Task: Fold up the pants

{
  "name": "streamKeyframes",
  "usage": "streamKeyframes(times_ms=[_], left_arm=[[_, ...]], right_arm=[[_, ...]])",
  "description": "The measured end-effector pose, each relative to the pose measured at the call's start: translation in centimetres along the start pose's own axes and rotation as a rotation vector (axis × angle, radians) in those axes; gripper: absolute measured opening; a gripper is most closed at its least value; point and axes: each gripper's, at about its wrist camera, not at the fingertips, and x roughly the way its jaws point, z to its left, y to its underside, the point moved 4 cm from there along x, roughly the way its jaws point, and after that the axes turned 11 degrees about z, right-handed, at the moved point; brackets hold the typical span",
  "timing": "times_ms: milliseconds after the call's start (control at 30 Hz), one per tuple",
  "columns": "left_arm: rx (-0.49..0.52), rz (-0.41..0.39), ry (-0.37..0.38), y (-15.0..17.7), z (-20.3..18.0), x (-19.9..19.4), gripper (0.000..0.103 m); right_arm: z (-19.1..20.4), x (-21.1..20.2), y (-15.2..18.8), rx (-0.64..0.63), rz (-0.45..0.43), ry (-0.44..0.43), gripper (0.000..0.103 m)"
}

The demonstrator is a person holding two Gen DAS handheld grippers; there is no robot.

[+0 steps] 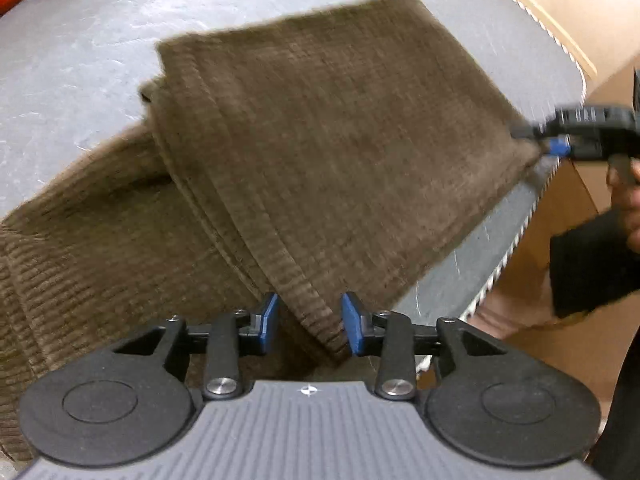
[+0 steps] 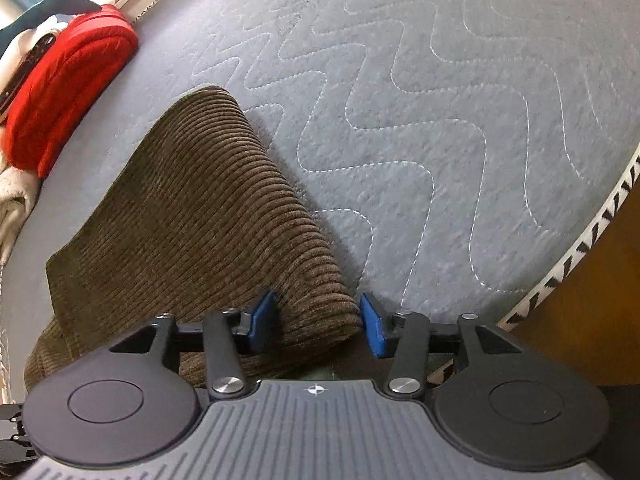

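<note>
Brown corduroy pants (image 1: 320, 152) lie folded over on a grey quilted mattress (image 1: 80, 48). My left gripper (image 1: 310, 324) is open, its blue pads either side of a hemmed corner of the folded layer. In the left wrist view the right gripper (image 1: 556, 144) sits at the far right corner of the same layer. In the right wrist view the pants (image 2: 192, 216) run left and away, and my right gripper (image 2: 318, 324) is open with a rolled fold edge lying between its blue pads.
A red cushion (image 2: 68, 92) and pale bedding (image 2: 12, 200) lie at the mattress's far left edge. The mattress edge with zigzag trim (image 2: 580, 248) runs at the right, with a brown wooden surface (image 2: 600, 300) beyond it.
</note>
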Motion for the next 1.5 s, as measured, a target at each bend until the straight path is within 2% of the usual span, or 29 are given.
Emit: streamKeyframes(times_ms=[100, 167, 200, 267, 367, 433, 467, 567, 700, 767, 867, 1000, 1033, 1067, 1100, 1133, 1167, 1233, 1267, 1300, 1367, 1433, 1467, 1500], left_arm=[[-0.034, -0.053, -0.013, -0.4, 0.9, -1.0, 0.04], [-0.052, -0.094, -0.007, -0.7, 0.8, -1.7, 0.043], [-0.057, -0.115, -0.004, -0.9, 0.5, -2.2, 0.045], [-0.053, -0.166, 0.0, -1.4, -0.1, -3.5, 0.056], [-0.046, -0.24, 0.036, -1.9, -0.9, -5.3, 0.062], [-0.042, -0.294, 0.081, -2.4, -1.6, -6.6, 0.065], [-0.043, -0.322, 0.108, -2.7, -1.7, -7.3, 0.072], [-0.065, -0.411, 0.225, -4.1, -2.1, -9.6, 0.082], [-0.117, -0.436, 0.421, -5.4, -2.0, -11.3, 0.085], [-0.132, -0.426, 0.461, -5.9, -2.0, -11.4, 0.086], [-0.132, -0.399, 0.415, -6.7, -2.2, -10.9, 0.086], [-0.123, -0.357, 0.269, -6.9, -1.7, -9.9, 0.085], [-0.127, -0.34, 0.221, -6.7, -1.4, -9.6, 0.072], [-0.131, -0.31, 0.2, -6.5, -0.8, -9.2, 0.043], [-0.141, -0.283, 0.196, -6.2, -0.2, -8.9, 0.026], [-0.163, -0.275, 0.159, -5.7, 0.7, -9.1, 0.021], [-0.168, -0.272, 0.131, -5.2, 1.7, -9.3, 0.02], [-0.184, -0.284, 0.108, -3.8, 4.0, -10.2, 0.02], [-0.215, -0.293, 0.088, -3.0, 5.4, -10.7, 0.02], [-0.254, -0.301, 0.065, -1.9, 7.1, -11.3, 0.02], [-0.326, -0.316, 0.027, 0.7, 10.6, -12.5, 0.02], [-0.411, -0.32, 0.007, 3.9, 14.1, -13.2, 0.021], [-0.453, -0.315, -0.004, 5.5, 15.7, -13.4, 0.022], [-0.493, -0.306, -0.02, 6.9, 17.1, -13.3, 0.024]], right_arm=[[0.1, 0.4, 0.2, -0.015, 0.001, 0.005, 0.051], [0.5, 0.0, 0.3, -0.046, -0.015, 0.015, 0.045], [0.9, -0.4, 0.4, -0.067, -0.031, 0.024, 0.038], [1.9, -1.5, 0.8, -0.118, -0.073, 0.038, 0.033], [5.1, -4.2, 1.8, -0.282, -0.188, 0.047, 0.03], [8.1, -6.2, 3.4, -0.442, -0.289, 0.049, 0.03], [9.6, -7.1, 4.4, -0.515, -0.332, 0.043, 0.03], [14.0, -8.8, 8.6, -0.758, -0.449, 0.009, 0.03], [18.3, -8.5, 14.2, -1.002, -0.527, -0.005, 0.029], [19.8, -7.8, 16.5, -1.113, -0.532, 0.001, 0.029], [21.5, -6.7, 19.2, -1.258, -0.535, 0.014, 0.029], [23.4, -5.9, 21.2, -1.351, -0.522, -0.008, 0.028], [23.8, -5.9, 21.7, -1.37, -0.524, -0.012, 0.028], [24.3, -5.9, 22.1, -1.385, -0.524, -0.026, 0.028], [24.8, -5.8, 22.4, -1.386, -0.521, -0.04, 0.028], [25.2, -5.8, 22.6, -1.382, -0.511, -0.062, 0.028], [25.4, -5.8, 22.7, -1.37, -0.489, -0.094, 0.028], [26.0, -6.2, 22.4, -1.338, -0.428, -0.217, 0.028], [26.3, -6.6, 22.1, -1.316, -0.345, -0.348, 0.025], [26.7, -6.9, 22.0, -1.301, -0.255, -0.464, 0.018], [27.2, -7.6, 21.9, -1.268, -0.162, -0.599, 0.017], [27.4, -7.5, 20.5, -1.178, -0.112, -0.659, 0.019], [27.4, -7.3, 19.4, -1.116, -0.106, -0.657, 0.022], [27.3, -6.9, 18.2, -1.057, -0.104, -0.638, 0.029]])
